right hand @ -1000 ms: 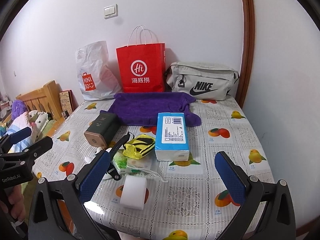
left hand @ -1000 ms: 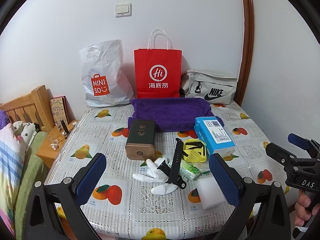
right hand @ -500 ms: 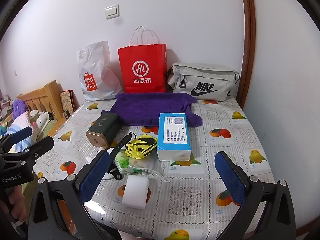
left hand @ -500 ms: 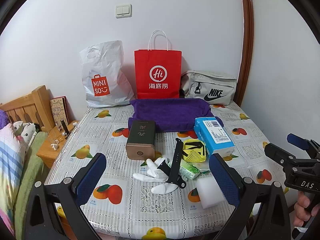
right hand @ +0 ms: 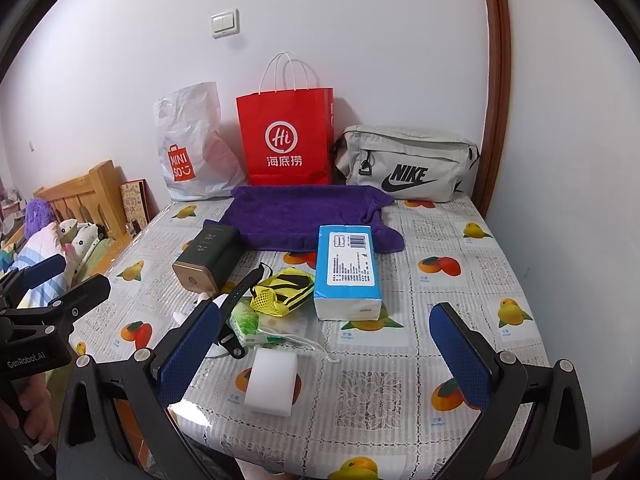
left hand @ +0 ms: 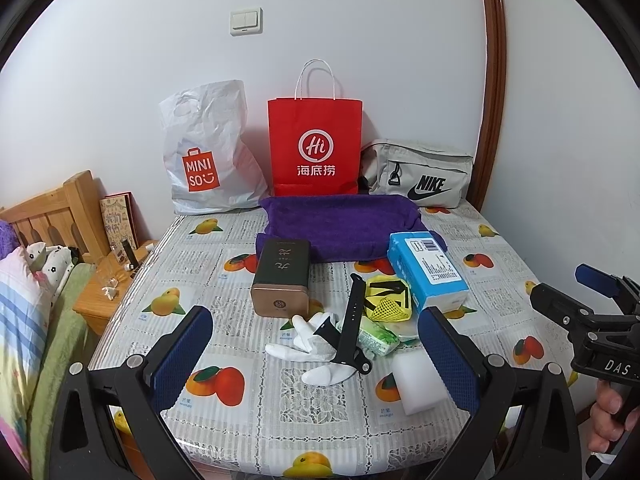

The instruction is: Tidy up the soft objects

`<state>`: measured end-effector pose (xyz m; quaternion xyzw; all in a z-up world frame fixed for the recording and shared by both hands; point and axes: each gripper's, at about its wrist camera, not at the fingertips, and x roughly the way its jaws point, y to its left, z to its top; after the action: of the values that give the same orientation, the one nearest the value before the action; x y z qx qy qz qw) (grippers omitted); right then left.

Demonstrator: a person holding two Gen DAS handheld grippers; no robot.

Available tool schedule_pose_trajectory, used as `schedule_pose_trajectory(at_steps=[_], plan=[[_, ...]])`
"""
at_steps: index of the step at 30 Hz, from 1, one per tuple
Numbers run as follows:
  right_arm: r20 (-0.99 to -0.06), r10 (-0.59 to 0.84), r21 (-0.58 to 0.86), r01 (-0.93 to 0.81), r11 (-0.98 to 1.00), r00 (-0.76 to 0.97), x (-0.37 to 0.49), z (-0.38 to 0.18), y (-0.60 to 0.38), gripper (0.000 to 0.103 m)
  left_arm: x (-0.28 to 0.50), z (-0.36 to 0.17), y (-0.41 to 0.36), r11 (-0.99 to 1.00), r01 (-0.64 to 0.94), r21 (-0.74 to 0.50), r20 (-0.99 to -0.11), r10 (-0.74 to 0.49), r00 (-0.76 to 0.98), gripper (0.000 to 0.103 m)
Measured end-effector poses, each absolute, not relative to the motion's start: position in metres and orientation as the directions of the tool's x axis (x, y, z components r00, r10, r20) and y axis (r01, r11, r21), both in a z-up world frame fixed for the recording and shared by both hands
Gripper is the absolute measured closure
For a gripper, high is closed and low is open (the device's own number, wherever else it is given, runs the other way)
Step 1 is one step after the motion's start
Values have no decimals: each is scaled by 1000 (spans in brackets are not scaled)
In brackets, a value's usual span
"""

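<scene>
Both claws hang above the near edge of a table point(left hand: 132, 280) with a fruit-print cloth. The left gripper point(left hand: 316, 356) has its two blue fingers spread wide, with nothing between them. The right gripper point(right hand: 324, 344) is spread wide too, and it holds nothing.

The soft things lie in a small heap near the middle of the table. A white sponge block point(right hand: 272, 380) sits closest to the near edge. Just behind it is a green tissue pack point(right hand: 244, 320), and a black watch strap point(left hand: 350, 320) lies across white socks point(left hand: 308, 340). A yellow mesh pouch point(right hand: 284, 290) rests between the strap and a blue tissue pack point(right hand: 347, 268), touching the blue pack's left side. To the left of the heap lies a dark box point(left hand: 282, 276) with a gold end.

Farther back, a purple towel point(left hand: 340, 224) is spread flat. Against the far wall stand a white plastic bag point(left hand: 208, 152) on the left, a red paper bag point(left hand: 314, 148) in the middle, and a grey waist bag point(left hand: 420, 176) on the right.

A bed point(left hand: 24, 304) with a wooden headboard is off to the left of the table.
</scene>
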<state>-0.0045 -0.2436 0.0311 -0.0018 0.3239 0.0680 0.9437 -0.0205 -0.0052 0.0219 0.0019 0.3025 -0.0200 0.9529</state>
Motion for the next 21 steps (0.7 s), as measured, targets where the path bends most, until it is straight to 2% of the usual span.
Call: schedule_pose_trajectory(at_steps=[21], plan=[[-609, 131, 40, -135, 990, 782, -5, 32, -241, 0, -25, 22, -4, 999, 41, -13, -574, -41, 818, 0]])
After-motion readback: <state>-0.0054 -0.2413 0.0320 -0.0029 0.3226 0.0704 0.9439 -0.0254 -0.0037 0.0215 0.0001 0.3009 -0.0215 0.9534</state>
